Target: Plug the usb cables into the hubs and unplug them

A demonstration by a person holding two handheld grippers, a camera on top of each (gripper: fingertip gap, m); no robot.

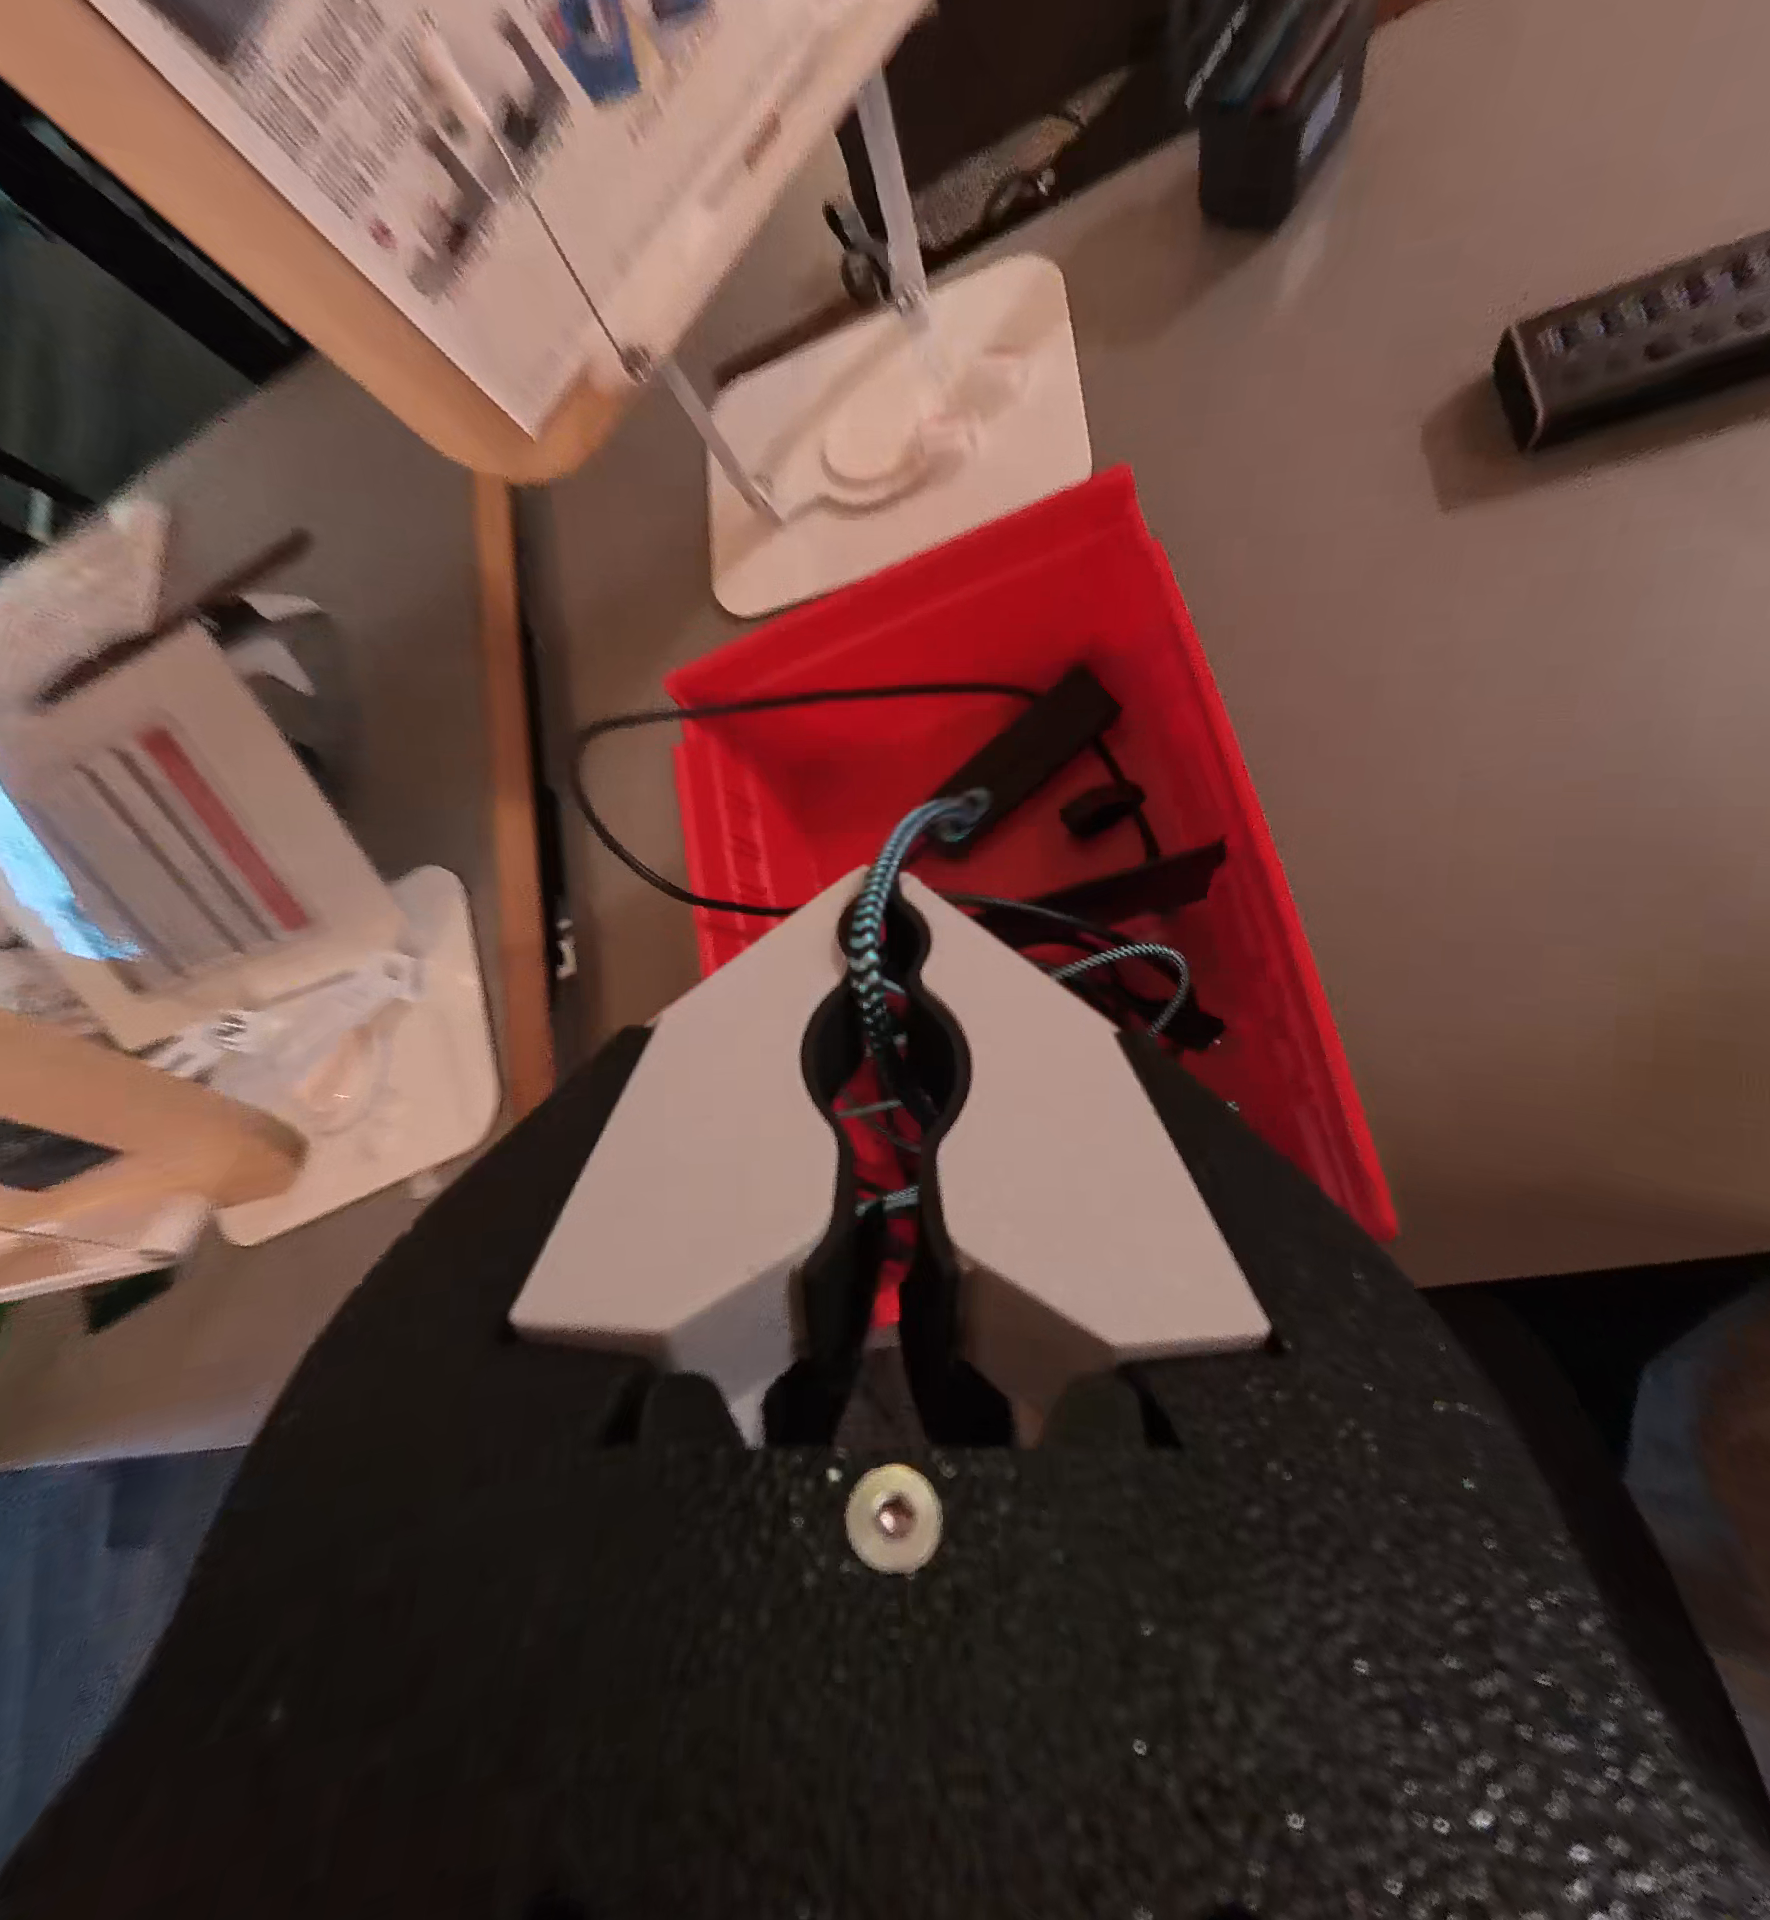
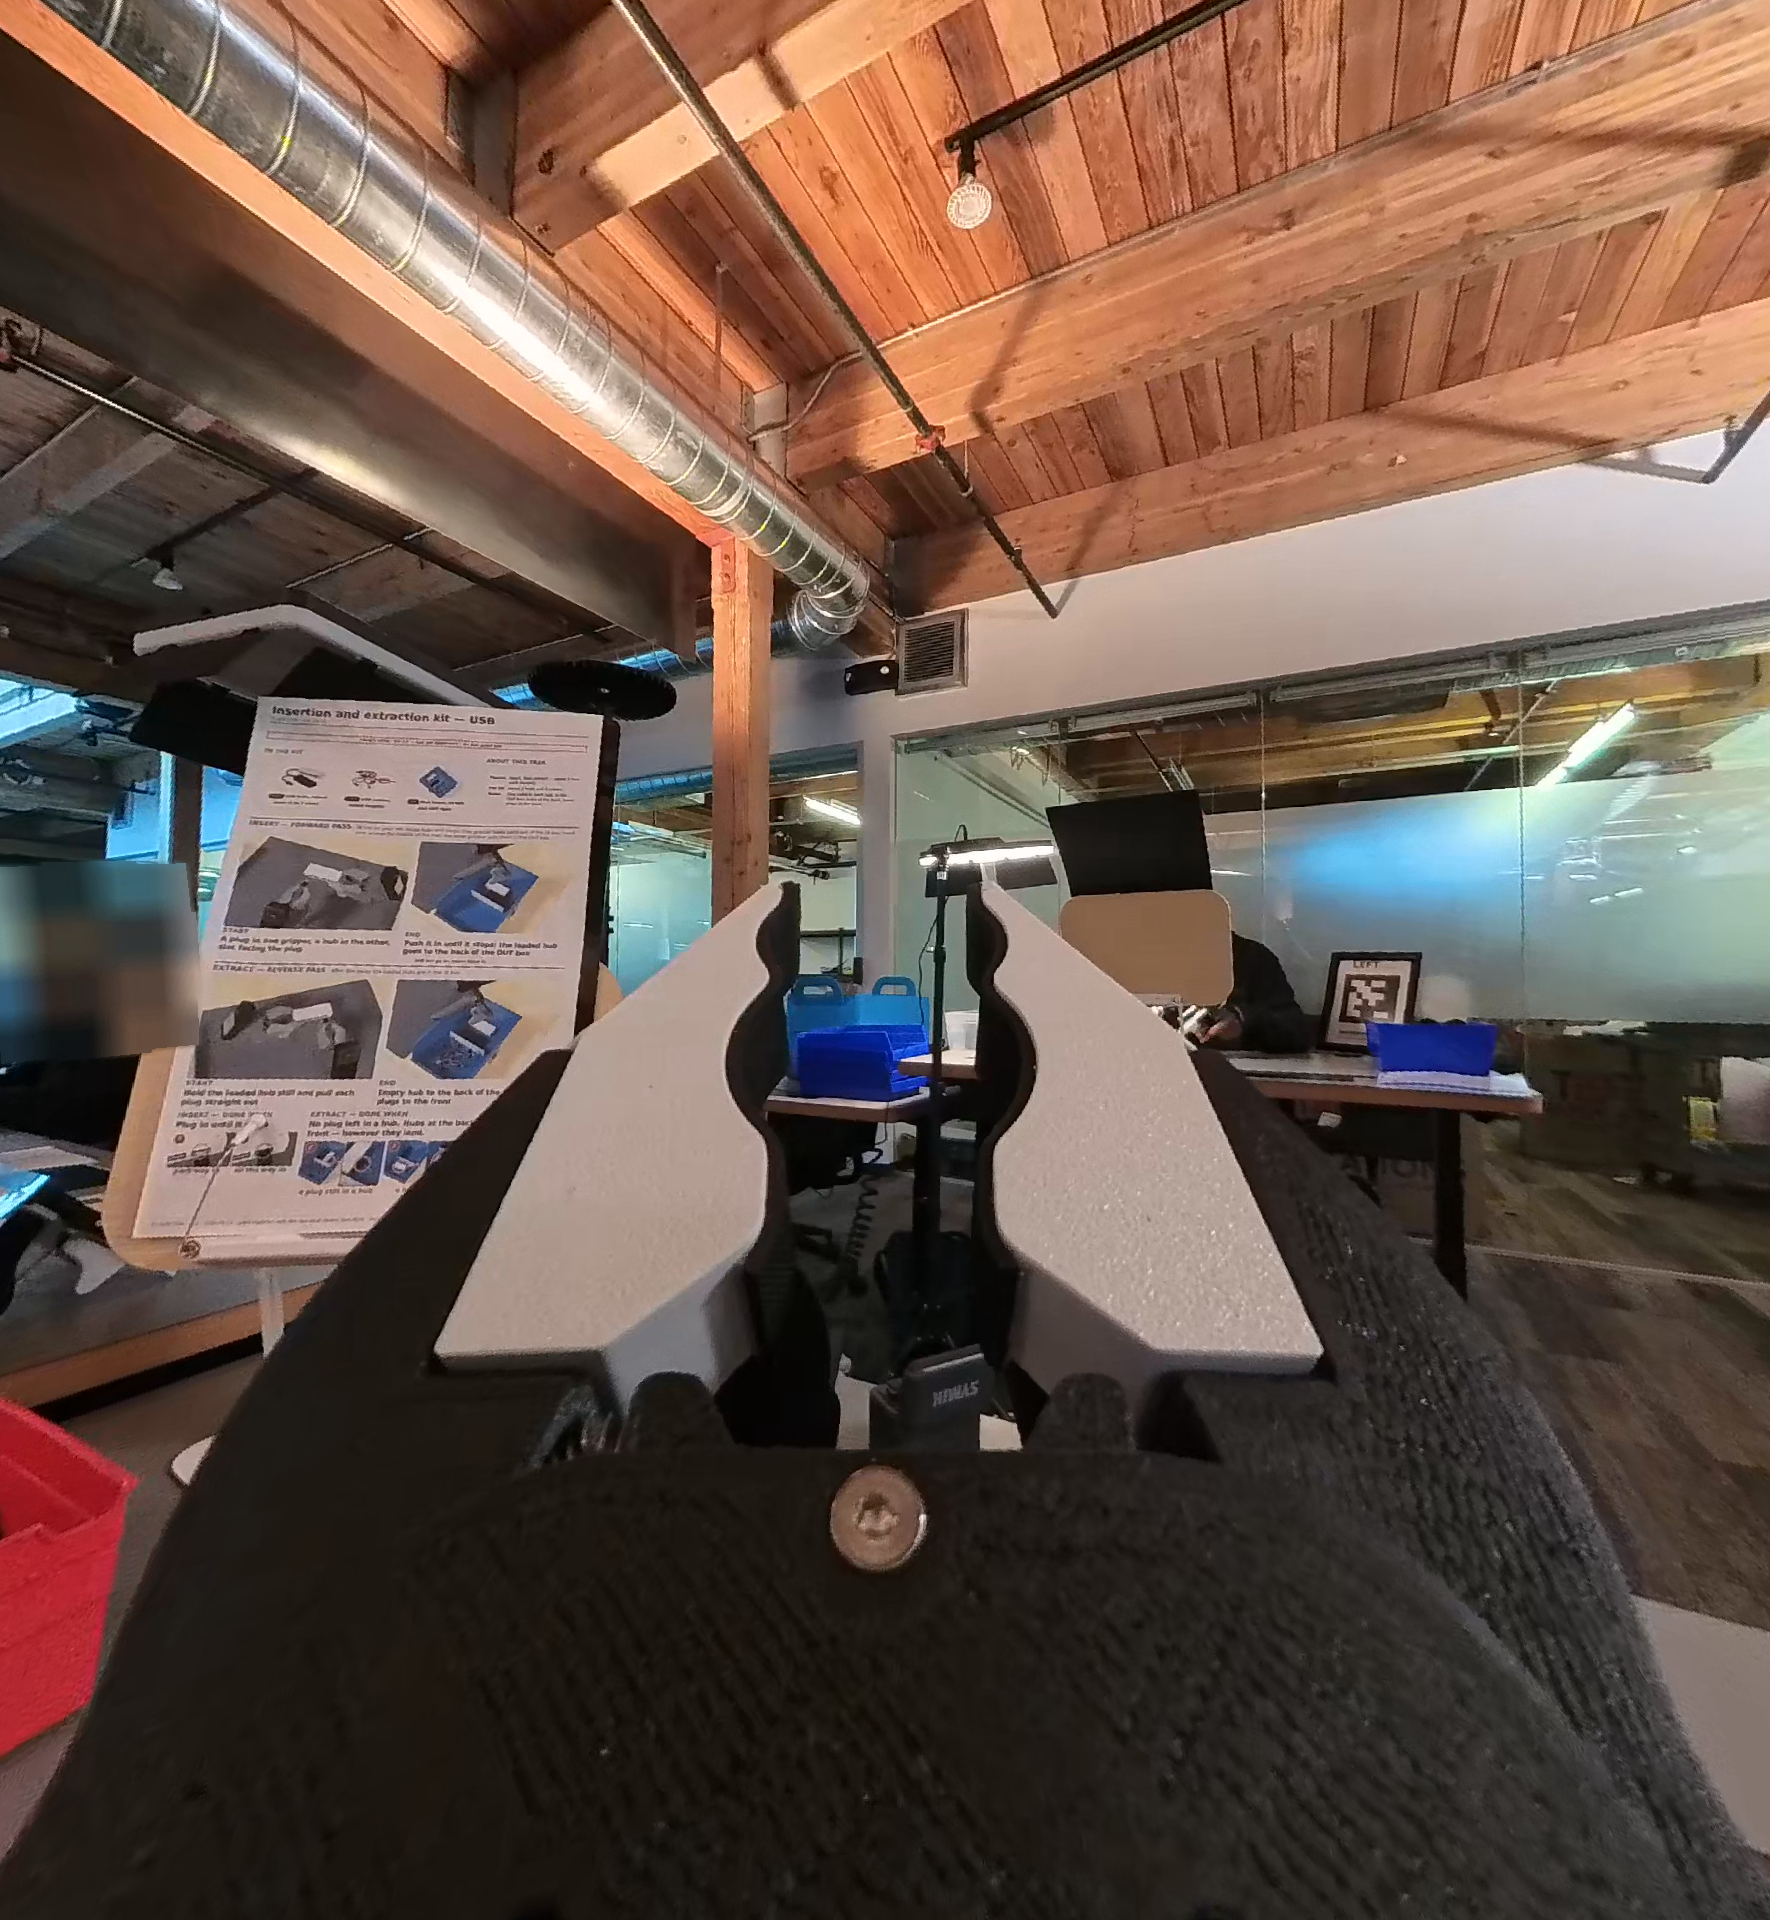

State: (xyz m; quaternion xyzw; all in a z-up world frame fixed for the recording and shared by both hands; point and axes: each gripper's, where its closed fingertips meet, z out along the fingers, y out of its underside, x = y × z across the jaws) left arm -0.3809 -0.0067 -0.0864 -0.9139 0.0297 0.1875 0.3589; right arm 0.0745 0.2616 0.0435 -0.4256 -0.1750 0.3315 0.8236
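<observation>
Left gripper (image 1: 886, 914) pinches the braided usb cable (image 1: 876, 961) above the red bin (image 1: 1265, 831), right gripper (image 2: 881, 914) gapes empty, and that trailing slack could snag the small hub (image 1: 1037, 748) just ahead.

The left gripper (image 1: 886, 914) is clamped on a teal-and-black braided cable (image 1: 873, 971) above a red bin (image 1: 1265, 831). The cable runs to a small black hub (image 1: 1042, 743) in the bin, seemingly plugged in, though blur obscures it. A long black hub (image 1: 1670, 332) lies well apart on the table (image 1: 1483, 831).
</observation>
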